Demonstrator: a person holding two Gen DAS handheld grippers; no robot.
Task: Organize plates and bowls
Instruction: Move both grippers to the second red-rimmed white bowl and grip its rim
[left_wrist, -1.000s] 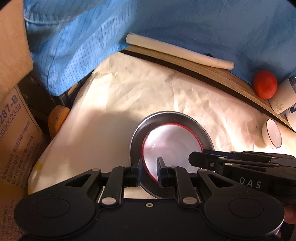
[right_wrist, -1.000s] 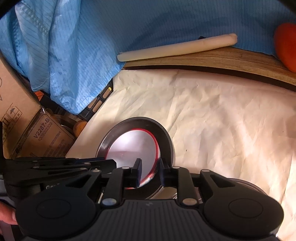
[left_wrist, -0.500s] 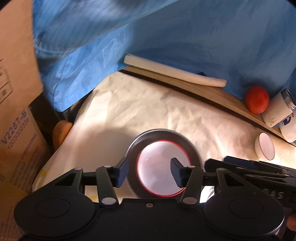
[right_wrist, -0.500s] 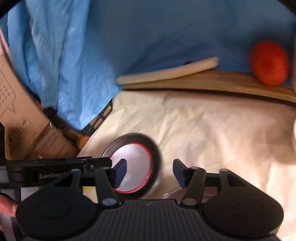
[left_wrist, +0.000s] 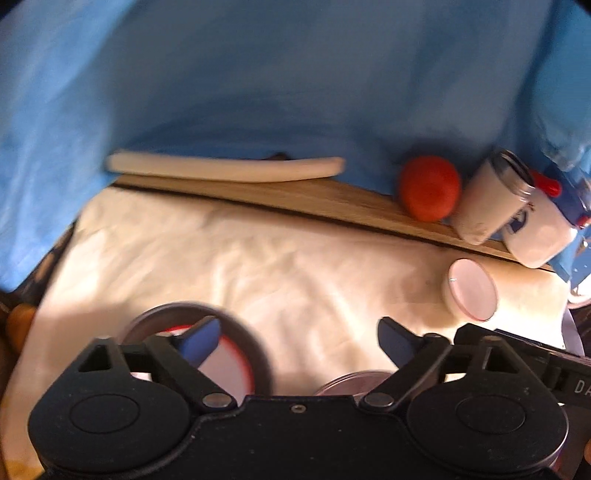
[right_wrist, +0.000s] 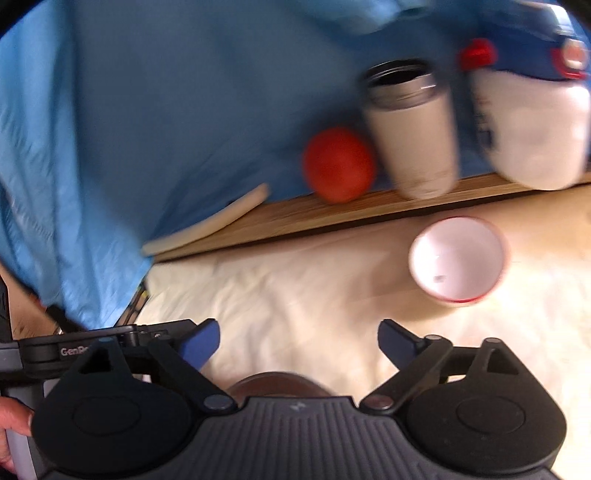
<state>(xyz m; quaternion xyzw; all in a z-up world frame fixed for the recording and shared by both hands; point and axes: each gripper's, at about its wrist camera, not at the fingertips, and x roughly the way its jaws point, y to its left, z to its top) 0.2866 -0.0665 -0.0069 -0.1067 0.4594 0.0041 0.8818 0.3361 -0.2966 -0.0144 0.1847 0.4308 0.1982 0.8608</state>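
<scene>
Over the cloth (left_wrist: 295, 266), both grippers — left gripper (left_wrist: 299, 341), right gripper (right_wrist: 299, 341) — just opened, empty.

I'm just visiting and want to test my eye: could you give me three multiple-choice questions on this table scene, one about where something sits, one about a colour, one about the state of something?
1. Where is the tomato?
A. on the wooden board by the open flask
B. inside the small bowl
C. on the dark plate

2. What colour is the rim of the small white bowl?
A. green
B. red
C. black

3. How do the jaws of the right gripper stand?
A. closed on the bowl
B. closed on the plate
C. wide apart, nothing between them

Answers:
1 A, it rests on the wooden board right beside the open flask.
2 B, a thin red line rings the bowl's edge.
3 C, the jaws have just been opening, and only the cream cloth shows between them.
</scene>
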